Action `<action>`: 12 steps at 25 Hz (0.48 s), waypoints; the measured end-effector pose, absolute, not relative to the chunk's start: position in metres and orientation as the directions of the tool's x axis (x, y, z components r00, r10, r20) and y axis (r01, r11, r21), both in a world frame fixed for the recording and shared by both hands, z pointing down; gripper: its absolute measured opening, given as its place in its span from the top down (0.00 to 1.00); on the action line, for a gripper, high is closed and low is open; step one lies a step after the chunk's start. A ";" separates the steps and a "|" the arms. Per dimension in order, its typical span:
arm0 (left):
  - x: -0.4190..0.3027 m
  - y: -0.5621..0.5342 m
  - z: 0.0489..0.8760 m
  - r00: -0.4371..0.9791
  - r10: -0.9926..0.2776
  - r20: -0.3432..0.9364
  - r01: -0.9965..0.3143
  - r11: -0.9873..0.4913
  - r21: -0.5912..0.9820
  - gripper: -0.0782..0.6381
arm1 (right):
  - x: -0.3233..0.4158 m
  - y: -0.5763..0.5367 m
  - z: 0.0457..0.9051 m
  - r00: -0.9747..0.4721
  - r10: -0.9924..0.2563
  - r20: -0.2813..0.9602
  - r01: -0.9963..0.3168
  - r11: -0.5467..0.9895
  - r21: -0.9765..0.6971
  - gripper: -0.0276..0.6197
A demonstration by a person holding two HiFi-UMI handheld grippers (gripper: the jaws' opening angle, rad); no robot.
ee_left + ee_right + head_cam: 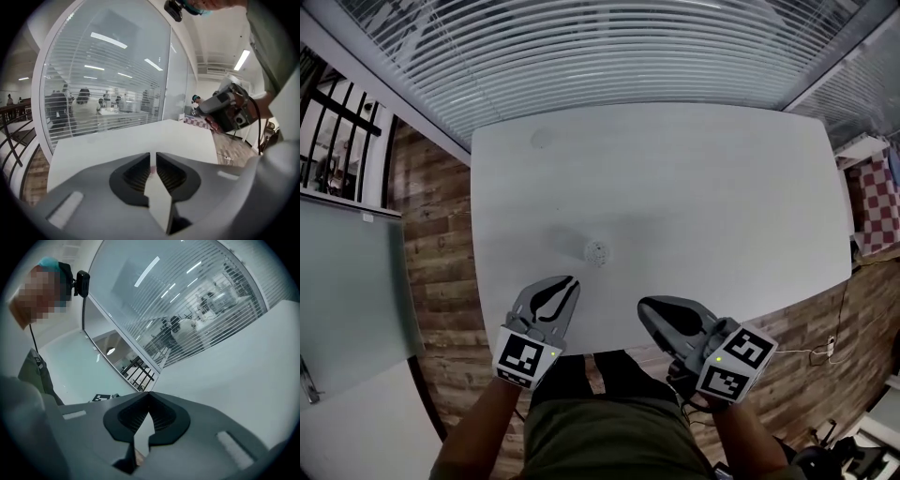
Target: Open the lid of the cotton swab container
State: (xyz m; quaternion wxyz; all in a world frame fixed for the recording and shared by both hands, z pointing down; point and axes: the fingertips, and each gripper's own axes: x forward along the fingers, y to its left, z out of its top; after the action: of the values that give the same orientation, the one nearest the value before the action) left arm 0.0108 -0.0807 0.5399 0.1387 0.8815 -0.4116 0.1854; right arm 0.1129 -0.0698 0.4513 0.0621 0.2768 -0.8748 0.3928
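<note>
1. Left claw [570,280]: parted by a slit, empty, over the counter [722,187] near its front edge.
2. Container [596,251]: on the counter just beyond the left claw. It looks small, light and rigid, and would probably slide. Pinch its body low and take the lid by its rim.
3. Right claw [644,306]: pressed together, empty.
</note>
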 end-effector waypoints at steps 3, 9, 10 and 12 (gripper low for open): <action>0.009 -0.086 0.556 0.603 -0.657 0.453 -0.765 -0.637 0.093 0.80 | 0.108 -0.067 0.457 -0.836 -0.430 0.342 -0.540 0.529 -0.654 0.94; 0.015 -0.093 0.588 0.642 -0.587 0.493 -0.705 -0.705 0.079 0.70 | 0.105 -0.070 0.466 -0.823 -0.435 0.365 -0.560 0.511 -0.652 0.94; 0.015 -0.094 0.594 0.646 -0.577 0.500 -0.696 -0.714 0.074 0.69 | 0.105 -0.071 0.468 -0.821 -0.437 0.367 -0.562 0.509 -0.652 0.94; 0.016 -0.095 0.603 0.654 -0.555 0.514 -0.677 -0.732 0.071 0.67 | 0.103 -0.071 0.470 -0.818 -0.440 0.370 -0.566 0.505 -0.652 0.94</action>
State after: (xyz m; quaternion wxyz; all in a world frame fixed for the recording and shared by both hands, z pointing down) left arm 0.0162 -0.0953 0.6025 0.1291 0.9002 -0.3423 0.2361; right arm 0.1027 -0.0711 0.4699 0.0779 0.2911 -0.8639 0.4036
